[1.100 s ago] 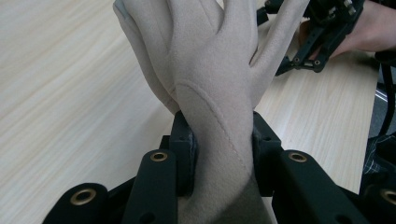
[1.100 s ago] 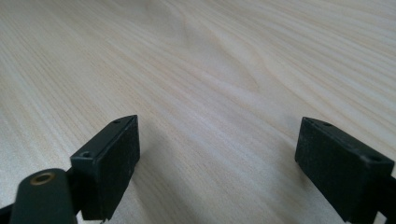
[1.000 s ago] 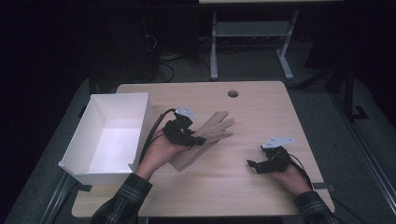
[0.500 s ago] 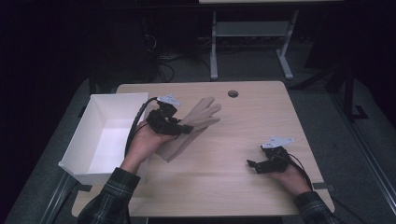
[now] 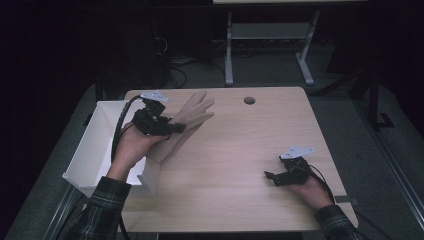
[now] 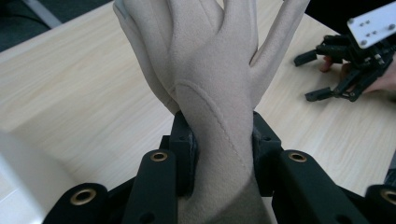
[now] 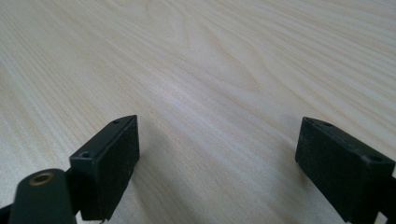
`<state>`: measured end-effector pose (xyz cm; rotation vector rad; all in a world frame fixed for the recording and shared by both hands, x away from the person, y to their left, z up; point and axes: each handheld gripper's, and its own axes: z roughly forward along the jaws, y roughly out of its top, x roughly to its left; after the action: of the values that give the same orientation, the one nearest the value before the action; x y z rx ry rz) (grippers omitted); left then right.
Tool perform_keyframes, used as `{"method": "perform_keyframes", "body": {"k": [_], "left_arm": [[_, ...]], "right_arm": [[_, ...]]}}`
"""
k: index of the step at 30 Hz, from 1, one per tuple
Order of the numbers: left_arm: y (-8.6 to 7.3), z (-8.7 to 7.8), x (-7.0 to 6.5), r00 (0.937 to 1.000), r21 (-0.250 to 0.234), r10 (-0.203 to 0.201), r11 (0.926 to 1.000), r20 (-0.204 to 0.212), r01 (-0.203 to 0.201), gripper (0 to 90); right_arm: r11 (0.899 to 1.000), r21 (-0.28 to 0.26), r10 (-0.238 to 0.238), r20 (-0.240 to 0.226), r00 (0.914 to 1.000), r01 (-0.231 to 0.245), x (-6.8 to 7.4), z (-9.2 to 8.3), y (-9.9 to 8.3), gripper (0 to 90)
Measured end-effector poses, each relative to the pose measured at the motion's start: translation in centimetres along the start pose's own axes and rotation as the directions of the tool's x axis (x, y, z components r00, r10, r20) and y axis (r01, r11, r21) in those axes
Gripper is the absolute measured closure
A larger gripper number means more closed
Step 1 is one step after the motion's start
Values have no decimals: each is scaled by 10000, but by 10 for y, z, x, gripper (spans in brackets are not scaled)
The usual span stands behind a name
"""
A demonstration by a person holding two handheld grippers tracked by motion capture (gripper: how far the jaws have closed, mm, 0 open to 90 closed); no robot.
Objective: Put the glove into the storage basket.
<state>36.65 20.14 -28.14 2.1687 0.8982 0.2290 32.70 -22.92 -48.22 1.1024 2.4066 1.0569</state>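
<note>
A beige fabric glove (image 5: 192, 114) hangs lifted above the left part of the wooden table (image 5: 235, 150), its fingers pointing up and right, its cuff trailing down near the box edge. My left gripper (image 5: 172, 127) is shut on the glove (image 6: 212, 70) at the palf-wrist area; both black pads squeeze the cloth, and my left gripper (image 6: 223, 144) shows this close up. My right gripper (image 5: 270, 177) rests low on the table at the right, open with nothing between its jaws; in its own view my right gripper (image 7: 219, 158) frames bare wood.
A white open box (image 5: 95, 145) stands at the table's left edge, just beside the left hand. A small round hole (image 5: 249, 100) sits near the table's far edge. Metal frame legs (image 5: 230, 55) stand on the dark floor beyond.
The left hand has carried the glove up and to the left, toward the white box. The right hand and its gripper have stayed put.
</note>
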Motion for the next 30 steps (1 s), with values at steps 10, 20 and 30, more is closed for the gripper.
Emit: {"method": "perform_keyframes", "body": {"k": [10, 20, 30], "left_arm": [[-13, -31, 23, 9960, -296, -531, 9983, -726, 510, 685], [-31, -55, 47, 9818, -613, -1195, 9919, -1480, 1115, 685], [-61, -70, 75, 9482, -838, -2212, 9747, -2279, 2073, 685]], "right_arm": [[10000, 12, 38, 7, 10000, -38, 0, 0, 0, 129], [10000, 12, 34, 6, 10000, -34, 0, 0, 0, 129], [10000, 11, 23, 9, 10000, -23, 0, 0, 0, 129]]}}
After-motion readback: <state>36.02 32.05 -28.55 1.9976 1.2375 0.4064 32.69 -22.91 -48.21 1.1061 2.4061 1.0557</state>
